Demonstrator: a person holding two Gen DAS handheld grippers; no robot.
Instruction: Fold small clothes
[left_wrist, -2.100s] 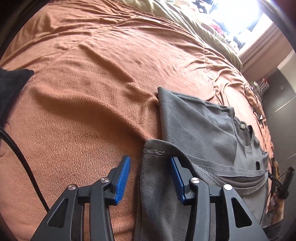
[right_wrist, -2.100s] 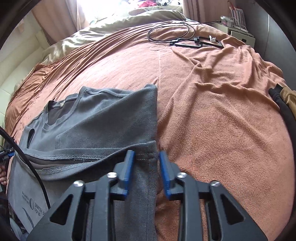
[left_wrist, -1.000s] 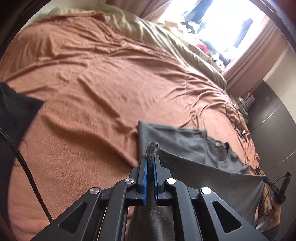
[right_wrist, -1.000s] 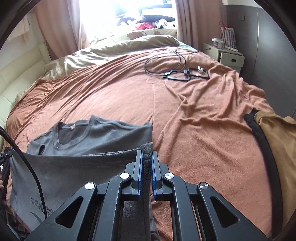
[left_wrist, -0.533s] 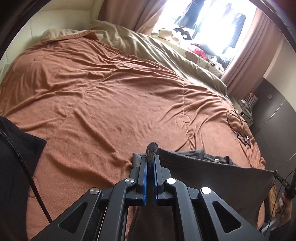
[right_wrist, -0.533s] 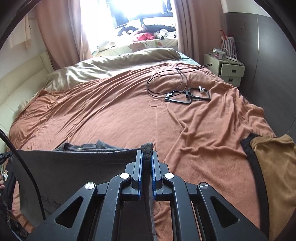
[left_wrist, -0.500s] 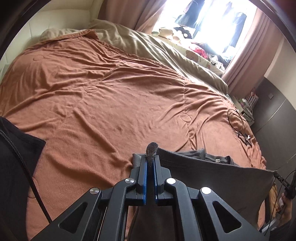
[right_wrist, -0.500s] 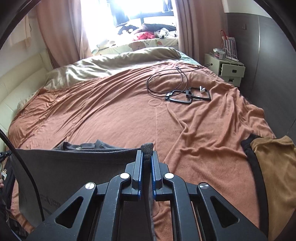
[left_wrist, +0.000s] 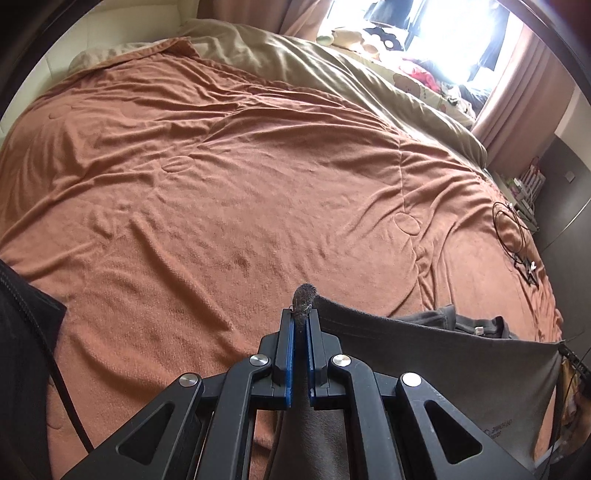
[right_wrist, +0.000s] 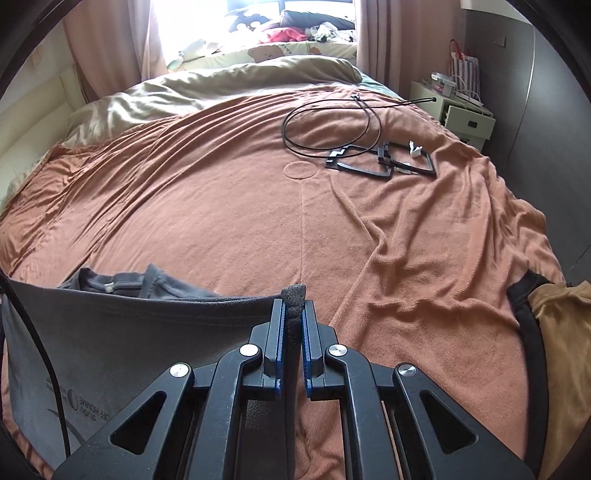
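A grey T-shirt (left_wrist: 443, 354) (right_wrist: 140, 339) hangs stretched between both grippers above the brown bedspread (left_wrist: 229, 206). My left gripper (left_wrist: 302, 317) is shut on one corner of its hem, a tuft of cloth poking out past the blue pads. My right gripper (right_wrist: 293, 306) is shut on the other corner in the same way. The taut hem runs sideways from each gripper. Behind that edge, the shirt's collar (right_wrist: 110, 286) still lies bunched on the bed. A small printed logo (right_wrist: 86, 404) shows on the hanging cloth.
A black cable loop and flat black frames (right_wrist: 373, 158) lie on the far right of the bed. A mustard garment with black trim (right_wrist: 554, 332) sits at the right edge, dark cloth (left_wrist: 22, 332) at the left. A beige duvet (right_wrist: 207, 88) covers the head end.
Both grippers closed on the hem corners, then lifted and carried the hem toward the collar. Most of the shirt's body is now hidden behind the raised cloth.
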